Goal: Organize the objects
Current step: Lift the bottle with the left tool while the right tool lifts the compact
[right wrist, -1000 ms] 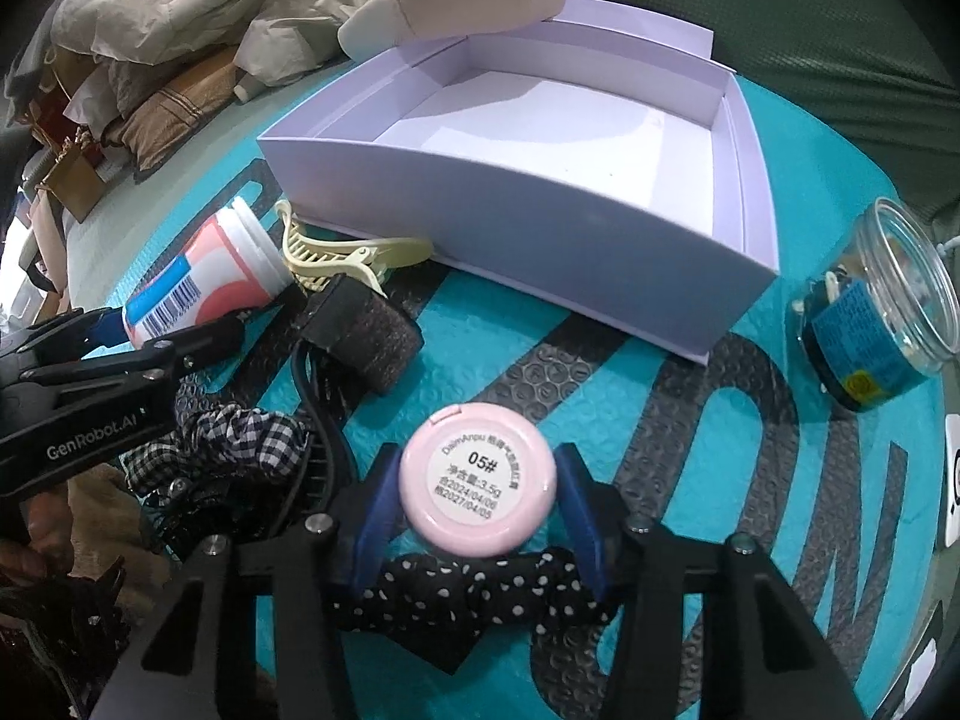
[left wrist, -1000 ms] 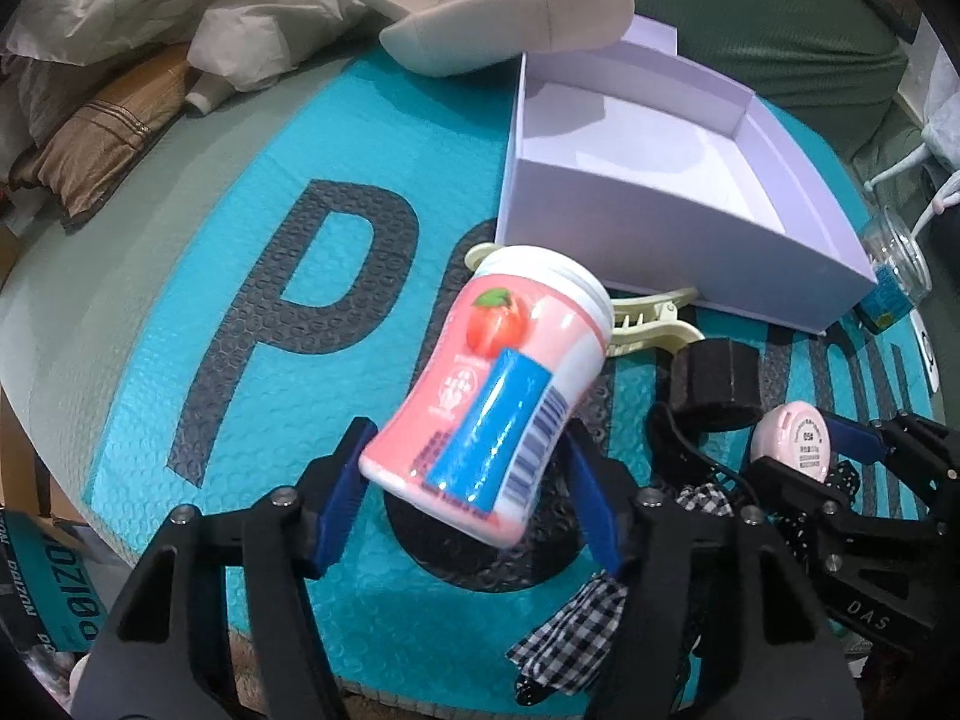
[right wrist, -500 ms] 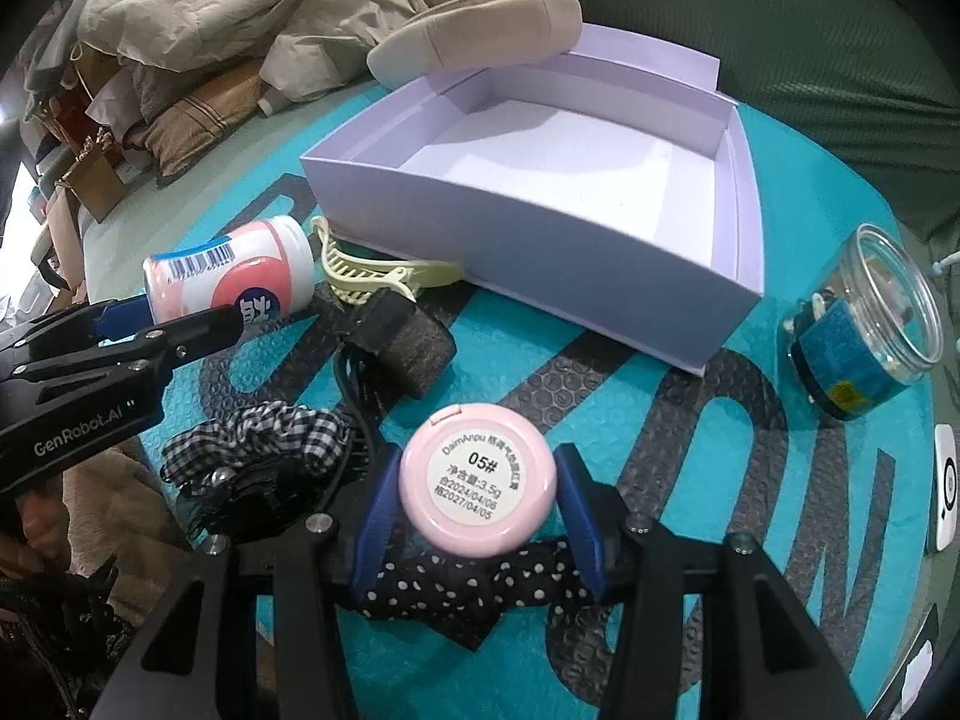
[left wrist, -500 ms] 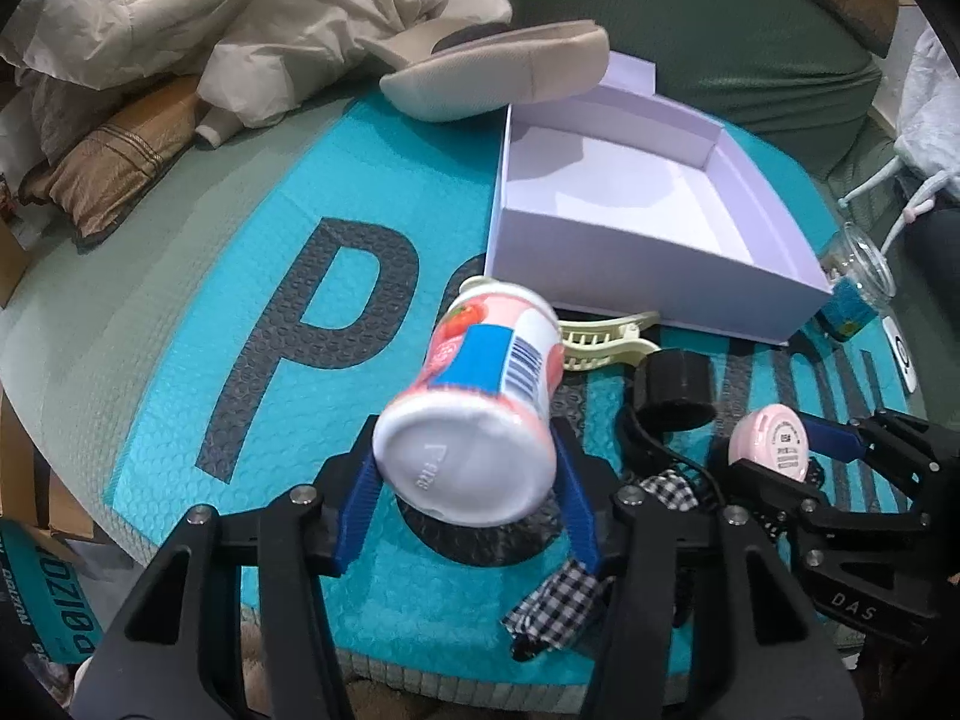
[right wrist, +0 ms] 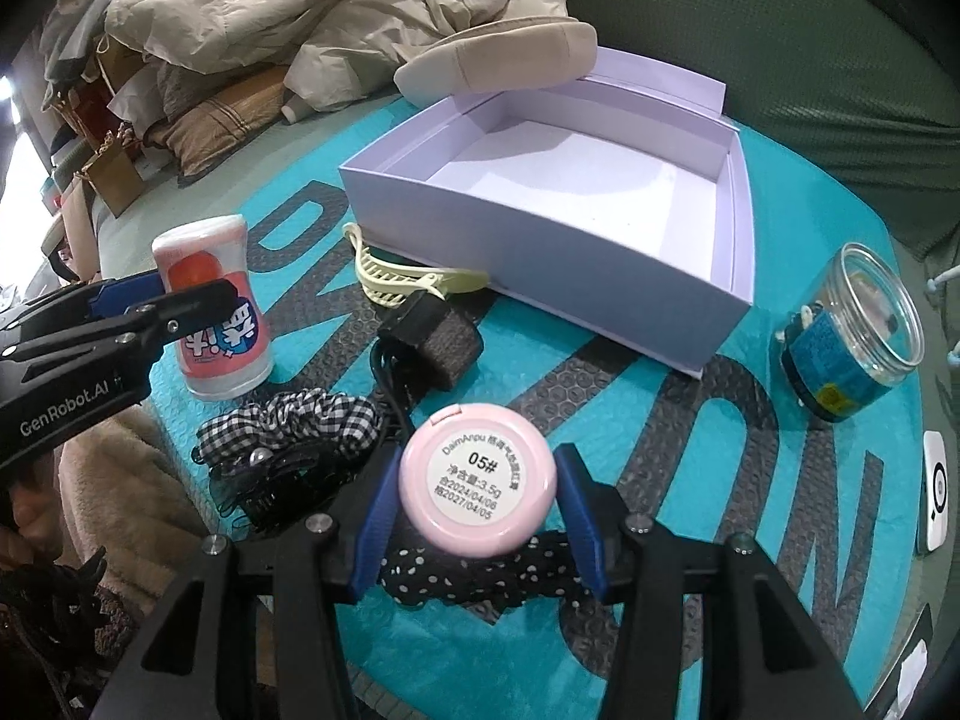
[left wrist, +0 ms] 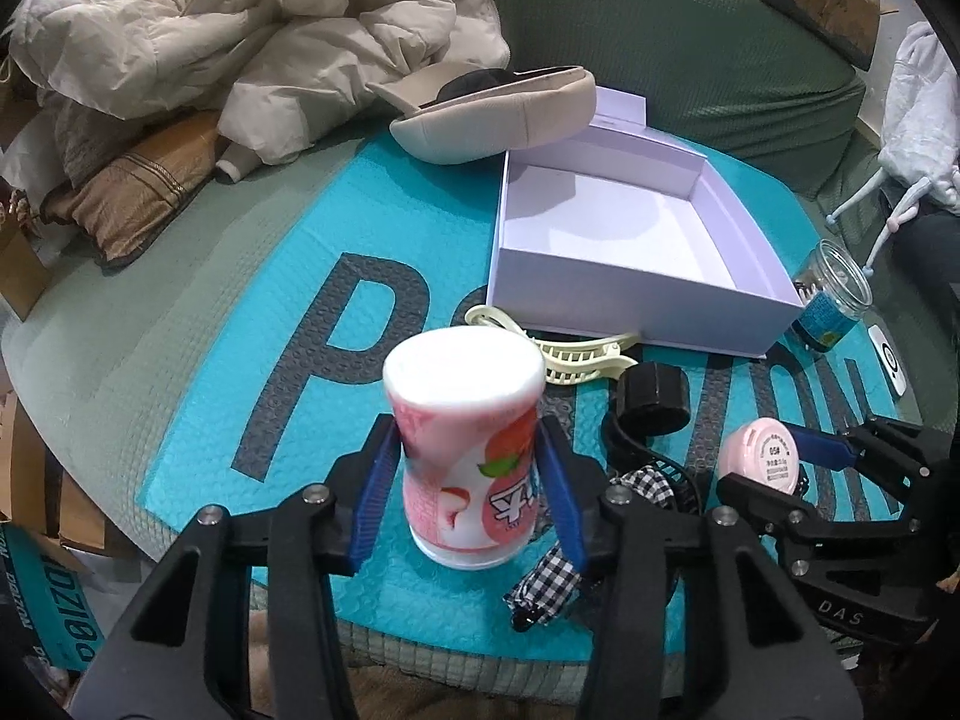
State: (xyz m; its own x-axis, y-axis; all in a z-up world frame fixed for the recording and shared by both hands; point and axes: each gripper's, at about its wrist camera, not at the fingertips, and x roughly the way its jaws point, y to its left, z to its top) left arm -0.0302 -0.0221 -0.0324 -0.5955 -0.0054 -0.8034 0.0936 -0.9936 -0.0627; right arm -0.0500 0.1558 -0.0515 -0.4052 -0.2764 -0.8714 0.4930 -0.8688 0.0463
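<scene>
Your left gripper (left wrist: 471, 489) is clamped on the pink peach-print bottle (left wrist: 468, 450), held upright with its white end up, over the near edge of the teal bubble mailer (left wrist: 252, 372). Your right gripper (right wrist: 477, 504) is closed on the pink round compact (right wrist: 478, 485), label facing the camera, above a black polka-dot scrunchie (right wrist: 480, 576). Between them lie a gingham scrunchie (right wrist: 300, 420) and a black charger (right wrist: 441, 339). Farther back, a cream hair claw (right wrist: 402, 282) touches the empty lavender box (right wrist: 600, 192); a clear jar (right wrist: 852, 336) lies near the mailer's right edge.
</scene>
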